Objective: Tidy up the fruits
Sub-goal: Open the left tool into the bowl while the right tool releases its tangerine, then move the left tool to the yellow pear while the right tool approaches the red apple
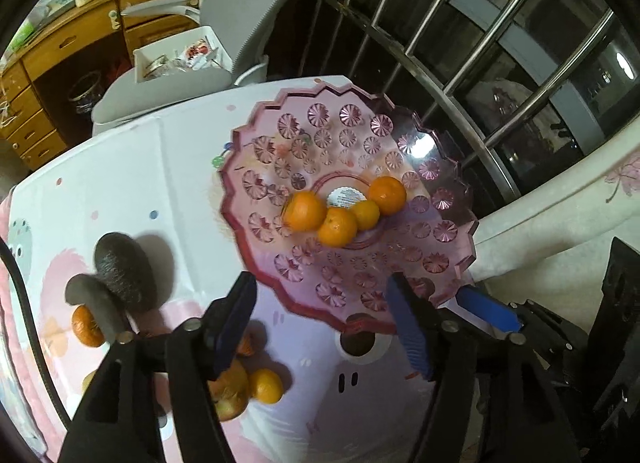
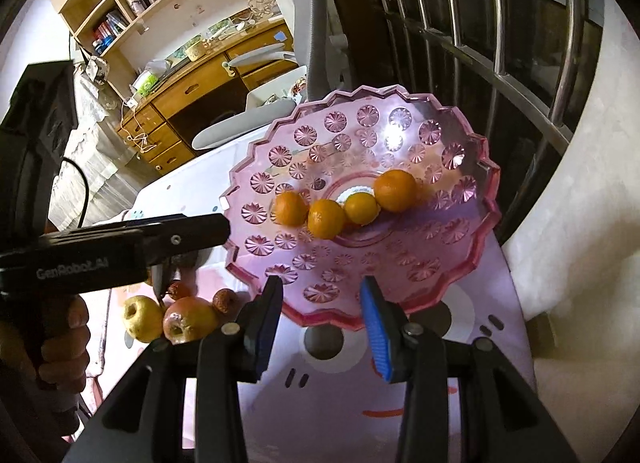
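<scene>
A pink cut-glass plate (image 1: 360,267) (image 2: 400,259) stands on the printed tablecloth, with several tangerines (image 1: 339,226) (image 2: 326,219) in a row across its middle. My left gripper (image 1: 324,327) hovers at the plate's near rim, open, with nothing between its blue pads. My right gripper (image 2: 322,327) hangs over the same near rim, its fingers apart and empty. One blue pad (image 1: 488,309) of the right gripper shows at the plate's right edge. Left of the plate lie loose fruit: a dark avocado (image 1: 124,271), tangerines (image 1: 264,385), two apples (image 2: 184,317) and small red dates (image 2: 224,301).
A hand (image 2: 64,343) grips the left gripper's black housing (image 2: 120,247) over the apples. A grey curved object (image 1: 90,301) lies by the avocado. Metal window bars (image 1: 480,75) and a pale ledge (image 1: 560,215) close off the right. A grey chair (image 1: 180,79) and a wooden desk (image 2: 192,91) stand beyond the table.
</scene>
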### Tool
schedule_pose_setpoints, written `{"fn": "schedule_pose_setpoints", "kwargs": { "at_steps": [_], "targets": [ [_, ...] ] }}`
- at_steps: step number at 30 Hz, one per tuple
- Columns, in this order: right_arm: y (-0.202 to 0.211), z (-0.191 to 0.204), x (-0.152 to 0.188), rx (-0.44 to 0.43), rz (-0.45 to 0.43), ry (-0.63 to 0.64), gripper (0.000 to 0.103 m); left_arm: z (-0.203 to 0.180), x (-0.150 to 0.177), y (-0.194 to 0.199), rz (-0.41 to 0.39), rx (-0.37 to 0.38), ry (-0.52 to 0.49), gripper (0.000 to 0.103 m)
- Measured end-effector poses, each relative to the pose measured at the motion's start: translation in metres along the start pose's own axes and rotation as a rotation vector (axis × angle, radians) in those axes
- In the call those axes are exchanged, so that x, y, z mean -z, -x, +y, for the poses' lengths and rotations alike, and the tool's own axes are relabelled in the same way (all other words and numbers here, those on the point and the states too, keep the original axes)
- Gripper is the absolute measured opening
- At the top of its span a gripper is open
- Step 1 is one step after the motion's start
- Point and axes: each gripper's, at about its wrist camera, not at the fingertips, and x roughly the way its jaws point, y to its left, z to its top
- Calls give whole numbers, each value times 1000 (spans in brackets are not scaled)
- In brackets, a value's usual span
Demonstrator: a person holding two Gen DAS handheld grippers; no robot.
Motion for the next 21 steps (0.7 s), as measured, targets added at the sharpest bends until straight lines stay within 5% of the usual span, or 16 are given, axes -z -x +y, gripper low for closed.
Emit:
{"fn": "schedule_pose_setpoints", "kwargs": {
  "at_steps": [21],
  "targets": [
    [22, 76, 63, -10, 9, -211, 41, 79, 92, 104, -36, -29, -31, 83]
  ]
}}
